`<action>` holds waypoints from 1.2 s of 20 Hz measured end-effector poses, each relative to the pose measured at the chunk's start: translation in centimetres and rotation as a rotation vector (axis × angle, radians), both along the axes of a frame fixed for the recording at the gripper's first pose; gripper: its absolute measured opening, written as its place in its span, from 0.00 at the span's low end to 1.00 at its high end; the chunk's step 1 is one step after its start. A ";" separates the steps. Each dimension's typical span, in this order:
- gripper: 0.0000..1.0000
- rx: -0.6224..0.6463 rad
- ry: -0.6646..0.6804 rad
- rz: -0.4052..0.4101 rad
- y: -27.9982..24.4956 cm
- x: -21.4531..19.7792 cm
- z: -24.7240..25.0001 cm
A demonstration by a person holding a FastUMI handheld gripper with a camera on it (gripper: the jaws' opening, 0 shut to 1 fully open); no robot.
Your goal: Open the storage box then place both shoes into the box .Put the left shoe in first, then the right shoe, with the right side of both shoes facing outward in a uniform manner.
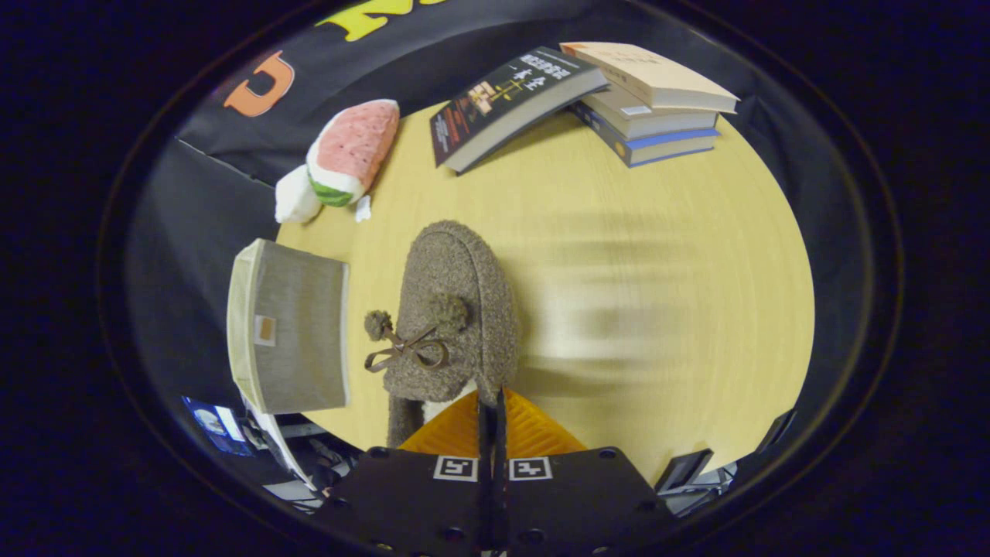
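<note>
Gripper view, contents as seen from the gripper.

1. Gripper: fingers drawn tight together, pinched on the heel rim of the shoe, which hangs out ahead of them toward twelve o'clock.

2. Shoe: a fuzzy brown-grey slipper, toe pointing away from the fingers, lifted above the table. A thin brown bow with two pompoms sits on its upper, at about ten o'clock from the fingertips.

3. Storage box: grey fabric with pale trim and a small tag on its face, just beside the shoe at nine o'clock, standing at the table's edge. Whether it is open, I cannot tell from here.

4. Table: pale yellow wood-grain top, blurred with motion at three o'clock of the shoe.

5. Watermelon-slice plush: pink, white and green, at eleven o'clock beyond the shoe, near the table's rim.

6. Stack of books: at one o'clock, far side of the table; a dark-covered book leans against the pile.
</note>
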State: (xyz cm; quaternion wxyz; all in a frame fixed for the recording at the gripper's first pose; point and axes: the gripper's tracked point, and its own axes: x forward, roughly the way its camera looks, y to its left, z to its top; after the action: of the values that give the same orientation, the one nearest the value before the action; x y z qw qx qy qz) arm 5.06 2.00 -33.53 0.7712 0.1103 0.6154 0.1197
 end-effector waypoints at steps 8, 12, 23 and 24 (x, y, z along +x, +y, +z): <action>0.00 0.084 -0.059 0.041 10.8 -2.1 7.9; 0.00 0.092 -0.072 0.065 16.8 -2.5 9.9; 0.00 0.007 -0.037 0.014 30.3 -2.2 7.0; 0.00 -0.015 -0.028 -0.007 30.8 -2.1 6.1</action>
State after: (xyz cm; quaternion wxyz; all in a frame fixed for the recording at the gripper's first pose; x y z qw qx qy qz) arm 2.93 32.83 -27.48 0.7809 0.1050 0.6051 0.1139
